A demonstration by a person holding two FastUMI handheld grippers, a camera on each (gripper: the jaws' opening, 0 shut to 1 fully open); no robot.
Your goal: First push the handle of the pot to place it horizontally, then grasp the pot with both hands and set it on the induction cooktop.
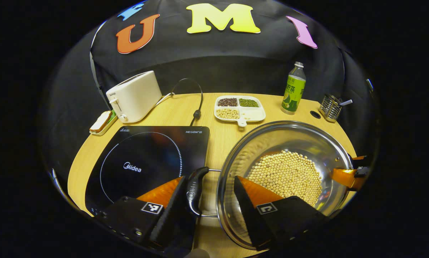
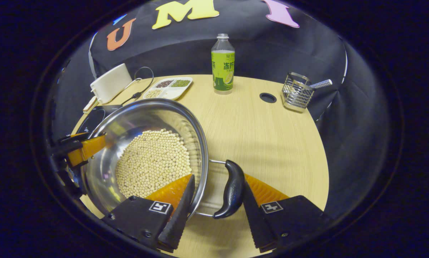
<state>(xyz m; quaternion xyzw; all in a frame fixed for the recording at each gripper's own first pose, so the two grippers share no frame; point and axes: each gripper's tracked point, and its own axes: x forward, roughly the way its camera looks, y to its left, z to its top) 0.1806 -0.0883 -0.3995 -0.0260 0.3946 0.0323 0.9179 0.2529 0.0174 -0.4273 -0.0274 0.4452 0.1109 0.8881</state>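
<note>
Pot (image 1: 307, 143) is seen as shiny polished metal with glossy black plastic handles (image 2: 232, 190); table (image 2: 271, 143) is finished in matt pale wood, cooktop (image 1: 146, 161) in glossy black glass, basket (image 2: 296, 95) in metal wire

Pot (image 1: 286, 172): shiny steel, wide and shallow, holding a heap of pale round beans (image 1: 287, 175) piled toward the middle. Sitting on the table just right of the cooktop (image 1: 146, 165), not on it, with a strip of bare wood lying between them. Two black loop handles on wire brackets are sticking out level: left handle (image 1: 194, 190) pointing toward the cooktop, right handle (image 2: 232, 188) on the opposite side.

Cooktop: flat black glass slab with a dotted white ring marking the zone, lying on the left of the table, its surface bare and reflecting dimly. Controls running along its near edge.
</note>
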